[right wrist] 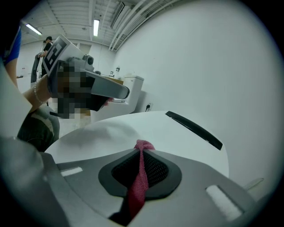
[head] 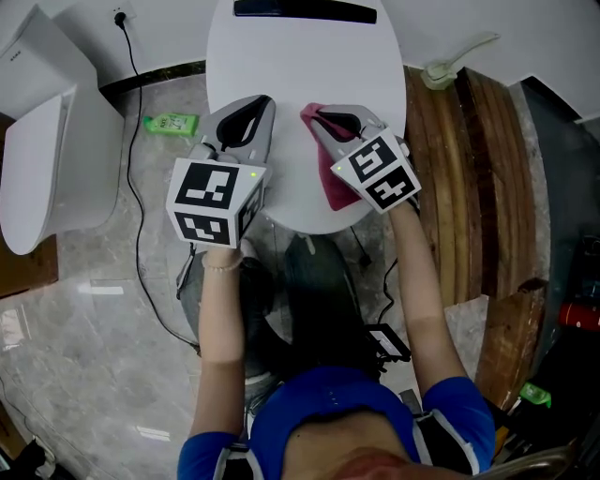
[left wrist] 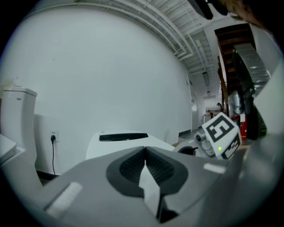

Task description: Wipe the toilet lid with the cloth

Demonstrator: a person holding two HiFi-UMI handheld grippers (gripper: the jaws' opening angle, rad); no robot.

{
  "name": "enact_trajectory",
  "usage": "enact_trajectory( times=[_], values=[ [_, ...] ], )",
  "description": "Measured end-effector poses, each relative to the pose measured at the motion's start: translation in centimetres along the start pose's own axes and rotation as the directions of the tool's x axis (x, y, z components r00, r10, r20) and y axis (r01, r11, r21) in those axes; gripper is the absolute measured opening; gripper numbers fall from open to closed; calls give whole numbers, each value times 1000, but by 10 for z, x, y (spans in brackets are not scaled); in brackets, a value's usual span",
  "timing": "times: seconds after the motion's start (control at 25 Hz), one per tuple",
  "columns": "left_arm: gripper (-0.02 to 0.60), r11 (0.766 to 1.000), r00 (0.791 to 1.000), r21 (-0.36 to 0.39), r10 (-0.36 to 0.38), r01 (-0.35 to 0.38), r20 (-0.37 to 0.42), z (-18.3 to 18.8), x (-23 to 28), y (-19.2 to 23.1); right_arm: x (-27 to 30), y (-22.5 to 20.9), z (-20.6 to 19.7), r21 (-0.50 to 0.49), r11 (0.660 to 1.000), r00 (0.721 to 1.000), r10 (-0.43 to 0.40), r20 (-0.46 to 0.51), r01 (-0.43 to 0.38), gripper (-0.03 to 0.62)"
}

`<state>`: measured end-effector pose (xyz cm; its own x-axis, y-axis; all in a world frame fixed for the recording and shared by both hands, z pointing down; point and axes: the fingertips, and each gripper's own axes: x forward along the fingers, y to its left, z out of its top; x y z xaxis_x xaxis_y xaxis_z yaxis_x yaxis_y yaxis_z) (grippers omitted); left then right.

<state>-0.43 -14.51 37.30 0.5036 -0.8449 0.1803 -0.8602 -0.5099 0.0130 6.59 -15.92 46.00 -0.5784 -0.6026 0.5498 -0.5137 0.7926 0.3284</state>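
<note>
Cloth (head: 328, 173): pink and bunched into a long strip, it is lying on the near half of the toilet lid (head: 300, 66). Its long axis is running along the right tongs (head: 323, 120), from their tips back toward the lid's near edge.
Cloth in the right gripper view (right wrist: 141, 177): a small tuft is poking out past the tips, and the rest is trailing down between the pads.
Right tongs (right wrist: 142, 150): the jaws are pinching the cloth and pointing away from the person, a little to the left.
Left tongs (head: 255, 105): they are sitting over the lid's left side, just beside the right tongs, and pointing toward the far end.
Left tongs up close (left wrist: 145, 150): the jaws are pressing tip to tip, gripping nothing.
Lid: white and oval, it is lying shut, with its long axis running away from the person and a black strip (head: 305, 10) crossing its far end.
Left of the lid: a green packet (head: 171, 123) is lying on the stone floor (head: 94, 309), a black cable (head: 138, 187) is trailing from a wall socket (head: 119, 16), and a second toilet (head: 52, 159) is standing further out.
Right of the lid: wooden planks (head: 469, 187) are lying lengthwise.
</note>
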Motion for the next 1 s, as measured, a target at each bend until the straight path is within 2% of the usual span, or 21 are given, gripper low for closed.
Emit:
enact_trajectory(
  times=[0.32, 1.0],
  values=[
    [2, 1000, 999, -9, -20, 20, 28, 7, 0, 2, 15, -15, 6, 6, 1000, 1000, -19, -9, 19, 15],
    [2, 1000, 999, -10, -24, 25, 30, 5, -7, 9, 31, -29, 17, 18, 999, 999, -34, -13, 34, 15]
  ],
)
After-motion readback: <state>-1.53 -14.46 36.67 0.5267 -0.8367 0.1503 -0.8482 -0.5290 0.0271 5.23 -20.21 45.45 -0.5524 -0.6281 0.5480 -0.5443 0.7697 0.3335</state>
